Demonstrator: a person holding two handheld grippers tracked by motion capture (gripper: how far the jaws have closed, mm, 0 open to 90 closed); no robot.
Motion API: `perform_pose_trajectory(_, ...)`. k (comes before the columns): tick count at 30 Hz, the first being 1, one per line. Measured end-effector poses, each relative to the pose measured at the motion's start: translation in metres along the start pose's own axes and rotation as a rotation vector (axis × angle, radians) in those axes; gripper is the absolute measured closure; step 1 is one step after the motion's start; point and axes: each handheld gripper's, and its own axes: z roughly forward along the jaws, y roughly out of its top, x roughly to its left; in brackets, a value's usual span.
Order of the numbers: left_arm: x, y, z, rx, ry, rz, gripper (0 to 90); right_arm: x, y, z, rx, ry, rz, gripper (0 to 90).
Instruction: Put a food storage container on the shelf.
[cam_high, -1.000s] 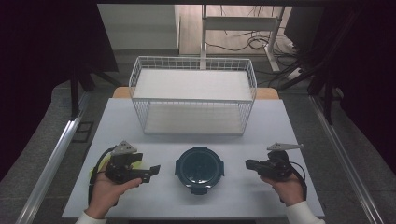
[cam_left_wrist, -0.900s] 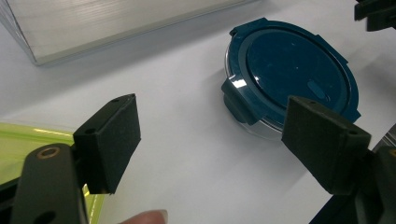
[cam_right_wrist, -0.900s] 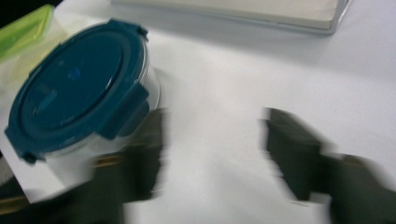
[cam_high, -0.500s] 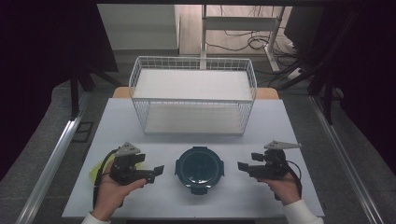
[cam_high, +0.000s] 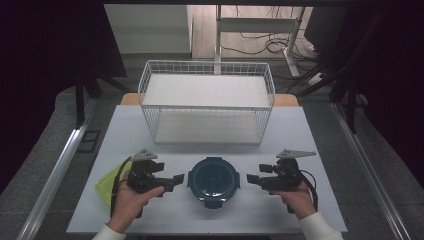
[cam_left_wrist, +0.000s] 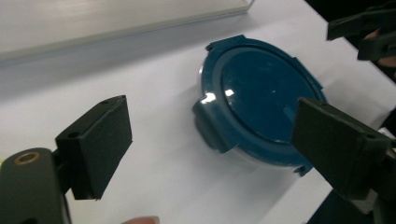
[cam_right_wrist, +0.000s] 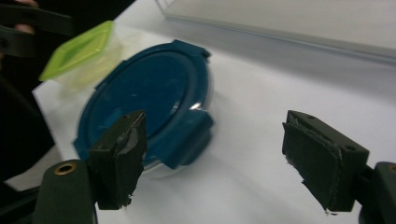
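High view: I'm reading this frame against the two before it.
Table (cam_high: 310, 150): white top, nothing on it has shifted in the last second.
Wire basket (cam_high: 207, 102): at the far side, holds nothing I can see, well apart from both hands.
Round container (cam_high: 212, 179): blue clip-on lid, sits near the front edge between the two grippers, lid on, same spot as a second ago.
Green-lid box (cam_high: 109, 181): by the left edge, partly behind the left hand; clearer in the right gripper view (cam_right_wrist: 81, 51).
Left gripper (cam_high: 172, 180): jaws spread wide, just opened a bit further, nothing between them; aimed at the container's left side, near but not touching.
Right gripper (cam_high: 253, 178): jaws went from mostly closed to wide open within the last second, holding nothing; tips just beside the container's right edge.
My read: both claws now staged either side of the container, so a two-sided grab looks next. Not yet gripped.
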Motion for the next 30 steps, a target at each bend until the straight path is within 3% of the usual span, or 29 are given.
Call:
perform_pose_trajectory(9, 0.001, 0.003, 0.026, 0.054, -0.100, -0.058, 11.5, 0.006, -0.002, 0.012, 0.040, 0.058, 0.028, 21.1)
perform_pose_trajectory(14, 0.005, 0.004, 0.038, 0.073, -0.133, -0.083, 12.0, 0.008, -0.001, 0.024, 0.058, 0.093, 0.048, 21.1)
perform_pose_trajectory(21, 0.010, 0.001, 0.050, 0.103, -0.145, -0.114, 12.5, 0.007, 0.000, 0.044, 0.101, 0.129, 0.093, 19.1)
perform_pose_trajectory(30, 0.015, -0.003, 0.064, 0.136, -0.172, -0.137, 12.0, 0.002, 0.001, 0.058, 0.113, 0.163, 0.170, 17.7)
